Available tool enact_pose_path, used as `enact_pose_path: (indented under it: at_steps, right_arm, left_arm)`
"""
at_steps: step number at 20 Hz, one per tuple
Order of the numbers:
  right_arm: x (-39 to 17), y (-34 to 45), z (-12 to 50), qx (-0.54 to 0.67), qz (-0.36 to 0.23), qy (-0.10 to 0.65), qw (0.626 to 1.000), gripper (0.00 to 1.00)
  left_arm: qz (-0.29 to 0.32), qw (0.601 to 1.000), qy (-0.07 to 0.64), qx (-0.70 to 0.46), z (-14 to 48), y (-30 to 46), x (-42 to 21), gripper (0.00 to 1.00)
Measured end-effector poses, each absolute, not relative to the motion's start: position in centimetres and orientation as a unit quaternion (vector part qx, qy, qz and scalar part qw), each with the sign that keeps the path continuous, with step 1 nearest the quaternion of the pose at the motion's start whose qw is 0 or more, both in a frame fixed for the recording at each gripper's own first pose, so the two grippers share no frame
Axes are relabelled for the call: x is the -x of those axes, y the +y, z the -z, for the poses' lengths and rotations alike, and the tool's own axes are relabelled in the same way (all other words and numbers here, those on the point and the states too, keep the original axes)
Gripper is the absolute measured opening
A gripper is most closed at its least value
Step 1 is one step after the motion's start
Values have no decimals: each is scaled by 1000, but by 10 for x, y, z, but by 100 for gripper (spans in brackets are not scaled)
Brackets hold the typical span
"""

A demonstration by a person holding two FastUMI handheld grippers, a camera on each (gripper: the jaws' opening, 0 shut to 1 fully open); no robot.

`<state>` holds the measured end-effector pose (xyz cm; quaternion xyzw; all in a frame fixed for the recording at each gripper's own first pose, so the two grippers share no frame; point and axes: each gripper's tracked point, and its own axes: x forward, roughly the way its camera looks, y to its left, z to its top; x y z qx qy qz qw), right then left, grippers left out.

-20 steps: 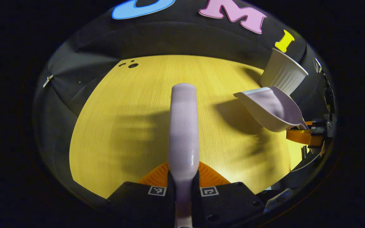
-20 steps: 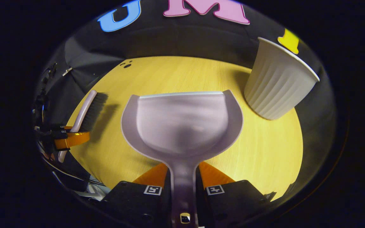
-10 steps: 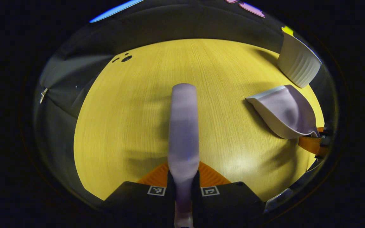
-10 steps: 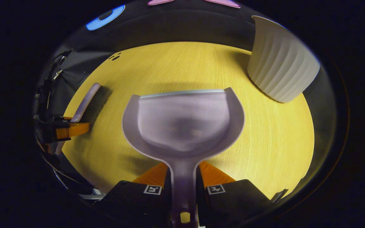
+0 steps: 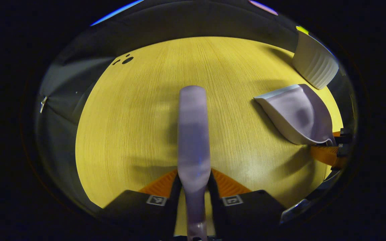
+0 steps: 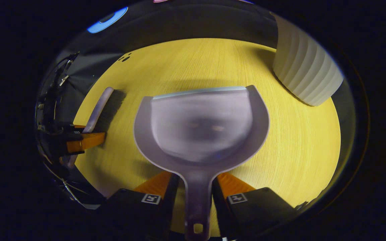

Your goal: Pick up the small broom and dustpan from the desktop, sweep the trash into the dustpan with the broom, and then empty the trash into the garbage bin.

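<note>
My left gripper (image 5: 194,201) has its fingers parted beside the broom (image 5: 193,134) handle, and my right gripper (image 6: 198,204) likewise around the dustpan (image 6: 201,129), both resting on the desktop (image 5: 139,117). The pan looks empty, though blurred. I judge the trash already went into the bin (image 6: 305,78); only withdrawing remains.

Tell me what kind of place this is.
Probably a staged recording booth, not a lived-in room: a bare wooden desktop backed by black cloth, with just a small broom, a dustpan and a ribbed white bin laid out for a sweeping task.
</note>
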<state>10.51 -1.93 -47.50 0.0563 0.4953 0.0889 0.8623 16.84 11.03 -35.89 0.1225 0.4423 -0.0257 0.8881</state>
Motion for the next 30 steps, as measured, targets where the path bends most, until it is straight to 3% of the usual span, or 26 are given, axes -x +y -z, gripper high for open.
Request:
enact_pose_path:
  at_steps: [3,4,8,14,20,28,30]
  right_arm:
    - [-104,-25,457,-42,-87,477,874,100]
    - [-102,-26,445,-42,-85,468,879,98]
    - [-96,-32,397,-32,-77,415,906,99]
    - [-85,-39,273,-20,-64,269,961,100]
    - [-47,-34,162,-61,-53,106,991,99]
    - [8,-59,122,-62,-5,35,997,99]
    - [15,-68,139,-72,10,43,996,99]
  left_arm:
    - [29,899,421,-113,352,108,-162,92]
    - [28,904,414,-107,335,106,-153,99]
    - [41,936,341,-82,282,93,-134,96]
    - [85,982,160,-57,171,63,-84,98]
    - [49,994,-17,-100,82,66,-3,98]
    - [83,994,-46,-61,88,33,45,96]
    - [83,995,-33,-50,97,29,44,97]
